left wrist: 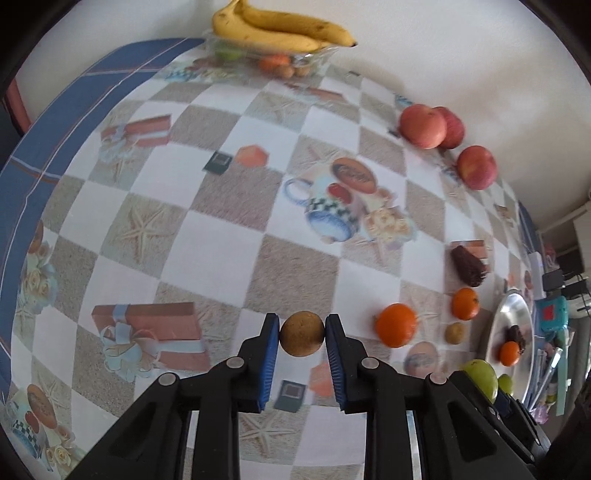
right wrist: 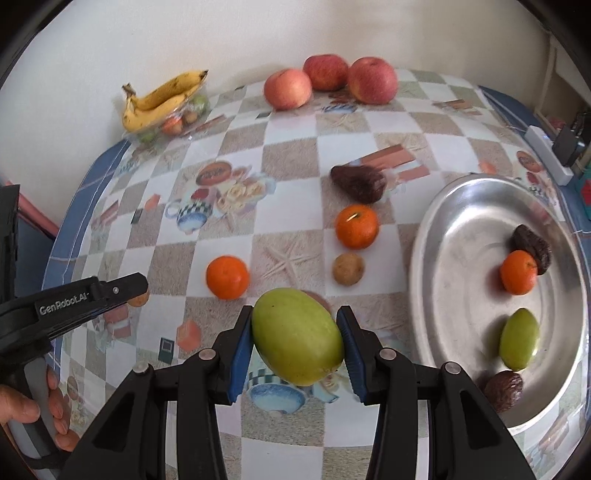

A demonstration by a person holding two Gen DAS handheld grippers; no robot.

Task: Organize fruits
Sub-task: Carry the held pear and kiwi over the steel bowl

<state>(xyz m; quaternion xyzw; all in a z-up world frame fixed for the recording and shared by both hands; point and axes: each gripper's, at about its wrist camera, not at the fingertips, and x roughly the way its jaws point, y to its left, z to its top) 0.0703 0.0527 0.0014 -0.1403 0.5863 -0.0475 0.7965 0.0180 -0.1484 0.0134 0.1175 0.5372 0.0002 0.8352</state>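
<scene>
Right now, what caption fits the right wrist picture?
Right gripper holds a green fruit beside the metal tray.

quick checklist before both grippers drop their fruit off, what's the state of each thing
1. Left gripper grip: blue pads on both sides of the small brown fruit. ok
2. Right gripper grip: shut on the green fruit, which sits tilted between the pads. ok
3. Room in the metal tray: its left half is bare; a mandarin, a small green fruit and two dark fruits lie on the right side. ok
4. Room in the clear container under the bananas: cannot tell
5. Is the brown fruit lifted off the tablecloth: cannot tell
</scene>
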